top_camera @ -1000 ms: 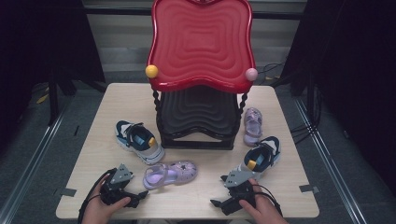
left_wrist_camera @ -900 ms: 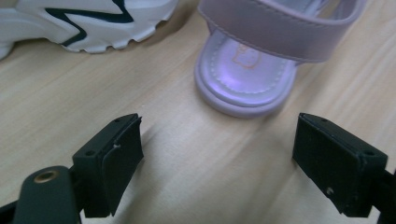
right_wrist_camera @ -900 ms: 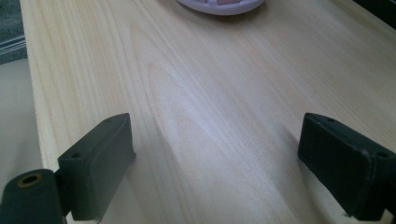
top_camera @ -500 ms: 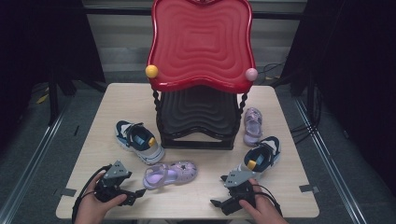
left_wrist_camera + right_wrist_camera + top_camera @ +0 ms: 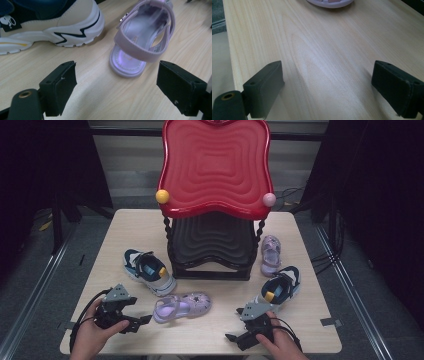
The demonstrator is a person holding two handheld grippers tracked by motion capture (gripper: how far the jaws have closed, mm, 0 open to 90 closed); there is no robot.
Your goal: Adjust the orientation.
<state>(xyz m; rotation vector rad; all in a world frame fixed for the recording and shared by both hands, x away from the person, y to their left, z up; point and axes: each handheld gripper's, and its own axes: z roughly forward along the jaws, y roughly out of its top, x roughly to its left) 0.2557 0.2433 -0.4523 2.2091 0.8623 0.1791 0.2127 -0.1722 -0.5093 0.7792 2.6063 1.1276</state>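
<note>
A lilac sandal (image 5: 182, 305) lies near the table's front, its heel strap (image 5: 142, 42) just ahead of my left gripper (image 5: 141, 321). That gripper (image 5: 117, 82) is open and held slightly above the wood. Its jaws have just closed a little and touch nothing. A navy and white sneaker (image 5: 149, 271) lies behind the sandal, its sole (image 5: 50, 27) at the upper left of the left gripper view. My right gripper (image 5: 232, 338) rests open at the front edge, pointing left over bare wood (image 5: 324, 50). Behind it lie the matching sneaker (image 5: 280, 290) and a second lilac sandal (image 5: 271, 254).
A tall stand with a red wavy top shelf (image 5: 215, 165) and a black lower shelf (image 5: 212, 242) fills the table's middle and back. A yellow knob (image 5: 162, 196) and a pink knob (image 5: 269, 199) sit on its front corners. Cables trail on the floor at right (image 5: 325, 260).
My left hand has lifted its gripper a little off the table and drawn it slightly left. The right gripper and all the shoes have stayed where they were.
</note>
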